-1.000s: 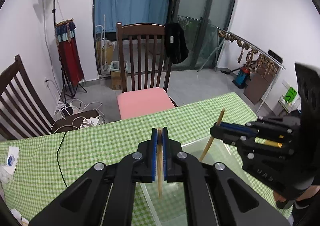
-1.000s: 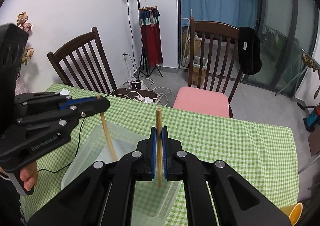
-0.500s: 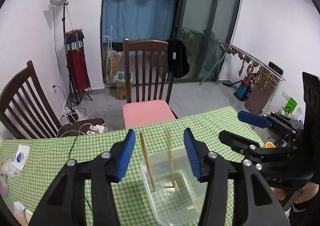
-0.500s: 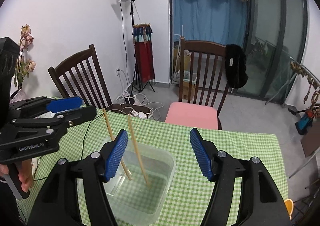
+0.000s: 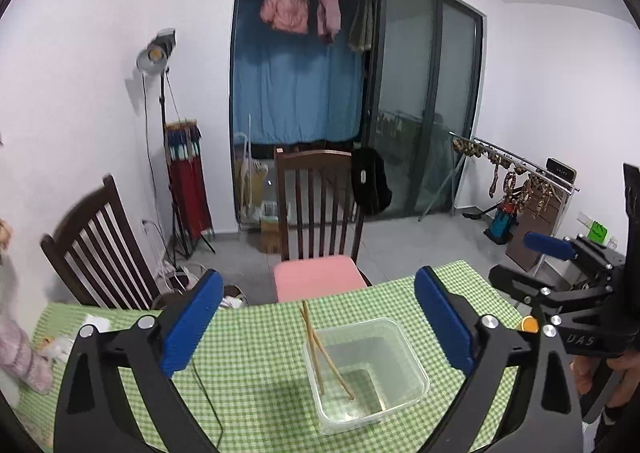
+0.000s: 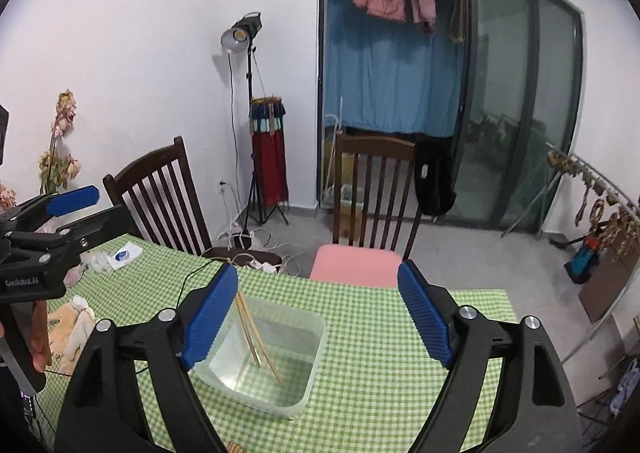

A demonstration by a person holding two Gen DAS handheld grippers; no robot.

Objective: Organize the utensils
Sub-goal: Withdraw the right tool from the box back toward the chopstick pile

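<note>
From the left wrist camera, the left tongs (image 5: 318, 317) stand spread wide, having just been opening, with nothing between the blue pads (image 5: 191, 323). Below and ahead of them a clear plastic container (image 5: 414, 385) sits on the counter (image 5: 248, 365), which wears a green checked cloth. Two wooden chopsticks (image 5: 316, 349) lean inside the container, lower ends on its floor, upper ends resting over its far-left rim and crossing each other. At the right edge the right tongs (image 5: 560, 265) show side-on, their pads apart, held in a hand (image 5: 604, 377). A wooden chair with a pink seat (image 5: 318, 281) stands beyond the counter.

From the right wrist camera, the right tongs (image 6: 320, 317) are likewise spread, having just been opening, and hold nothing. The same container (image 6: 312, 365) lies under them, partly behind the left pad (image 6: 210, 319), with the chopsticks (image 6: 256, 341) slanting inside. At the left, the left tongs (image 6: 76, 209) hang open. Soft, pale objects on the cloth near them (image 6: 76, 323) look like plush toys, though the blur leaves that uncertain.
</note>
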